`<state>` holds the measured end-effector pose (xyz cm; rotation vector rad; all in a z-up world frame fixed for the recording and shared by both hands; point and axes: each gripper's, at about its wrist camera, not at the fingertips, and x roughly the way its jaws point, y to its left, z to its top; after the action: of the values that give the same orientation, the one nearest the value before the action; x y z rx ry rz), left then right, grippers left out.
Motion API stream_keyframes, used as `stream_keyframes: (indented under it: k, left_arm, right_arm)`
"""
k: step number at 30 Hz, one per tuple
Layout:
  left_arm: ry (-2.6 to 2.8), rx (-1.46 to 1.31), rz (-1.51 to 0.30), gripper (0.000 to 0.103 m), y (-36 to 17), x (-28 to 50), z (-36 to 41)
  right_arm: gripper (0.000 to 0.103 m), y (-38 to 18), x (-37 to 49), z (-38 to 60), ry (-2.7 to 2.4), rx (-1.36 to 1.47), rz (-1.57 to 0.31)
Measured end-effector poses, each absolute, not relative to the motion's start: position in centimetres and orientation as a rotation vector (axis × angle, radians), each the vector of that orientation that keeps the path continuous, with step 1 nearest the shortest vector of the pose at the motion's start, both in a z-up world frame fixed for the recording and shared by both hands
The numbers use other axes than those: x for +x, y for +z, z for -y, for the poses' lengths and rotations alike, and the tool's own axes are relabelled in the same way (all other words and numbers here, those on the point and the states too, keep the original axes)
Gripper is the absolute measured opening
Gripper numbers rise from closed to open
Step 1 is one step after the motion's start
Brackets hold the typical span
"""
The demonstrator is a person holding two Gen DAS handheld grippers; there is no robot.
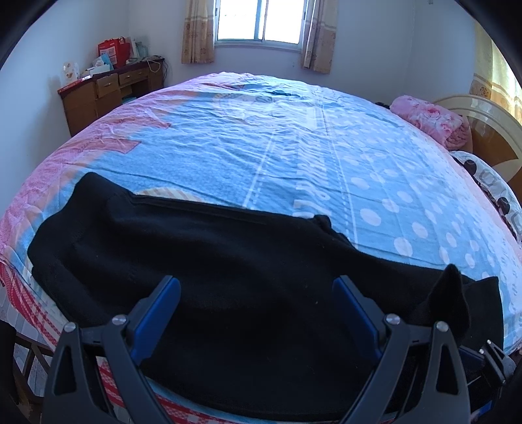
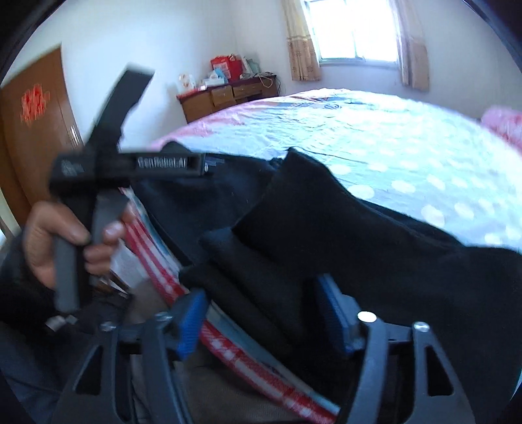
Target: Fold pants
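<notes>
Lying along bed (image 1: 293,146) edge: pants (image 1: 228,261)

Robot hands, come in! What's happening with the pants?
Left gripper open above the black fleece pants. Right gripper open around a raised fold. Nothing blocking.

Pants (image 1: 202,261) spread across the bed (image 1: 293,146) just ahead of the left gripper (image 1: 256,287), beneath its parted fingers. Desk (image 1: 111,91) far ahead-left, window (image 1: 261,19) straight ahead, folded blanket (image 1: 430,119) ahead-right. One pant end raised just right, at the right gripper (image 2: 264,313).
</notes>
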<state>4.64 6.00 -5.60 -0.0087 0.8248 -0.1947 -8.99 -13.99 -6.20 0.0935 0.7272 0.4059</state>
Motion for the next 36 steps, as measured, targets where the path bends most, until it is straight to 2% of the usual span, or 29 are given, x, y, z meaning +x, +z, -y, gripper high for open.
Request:
stream_keyframes:
  k: [2, 5, 10, 12, 13, 14, 16, 17, 18, 22, 29, 36]
  left_arm:
    - [-0.198, -0.004, -0.82, 0.097, -5.6, 4.9, -6.0]
    - [-0.204, 0.0, -0.815, 0.097, -5.4, 5.2, -6.2]
    - [-0.224, -0.01, -0.8, 0.097, -5.2, 6.0, -6.3]
    - [-0.236, -0.013, -0.801, 0.097, -5.3, 6.1, -6.5]
    - [-0.24, -0.009, -0.804, 0.097, -5.5, 6.2, -6.5]
    - [-0.238, -0.004, -0.806, 0.097, -5.6, 6.4, -6.6]
    - [-0.233, -0.013, -0.813, 0.097, -5.9, 6.6, -6.9]
    - [-0.24, -0.02, -0.817, 0.097, -6.0, 6.7, -6.9]
    - [-0.249, -0.025, -0.821, 0.097, -6.1, 6.7, -6.9]
    - [-0.284, 0.02, -0.793, 0.097, -6.0, 6.5, -6.0]
    - [-0.296, 0.066, -0.802, 0.097, -6.4, 7.1, -4.6]
    - [-0.268, 0.041, -0.812, 0.097, -6.7, 7.4, -5.3]
  right_arm:
    - [0.086, -6.0, -9.1, 15.0, 0.431, 0.171, -0.749]
    - [0.086, -5.2, -10.3, 16.1, 0.502, 0.293, -0.759]
    - [0.086, -1.0, -10.0, 17.3, 0.498, 0.276, -0.688]
    - [0.08, 0.0, -8.2, 18.0, 0.42, 0.235, -0.656]
    - [0.066, 0.3, -6.8, 17.6, 0.416, 0.223, -0.65]
    - [0.059, 0.1, -5.2, 17.8, 0.412, 0.205, -0.662]
    - [0.057, -0.9, -2.2, 17.5, 0.426, 0.174, -0.708]
    - [0.048, -1.5, -1.4, 17.3, 0.442, 0.163, -0.731]
    - [0.044, -2.1, -0.5, 17.3, 0.462, 0.155, -0.762]
    - [0.044, -4.7, 0.7, 16.2, 0.556, 0.138, -0.913]
    - [0.044, -7.0, -3.4, 14.1, 0.584, -0.089, -0.999]
    - [0.044, -5.0, -5.0, 14.1, 0.667, -0.182, -1.008]
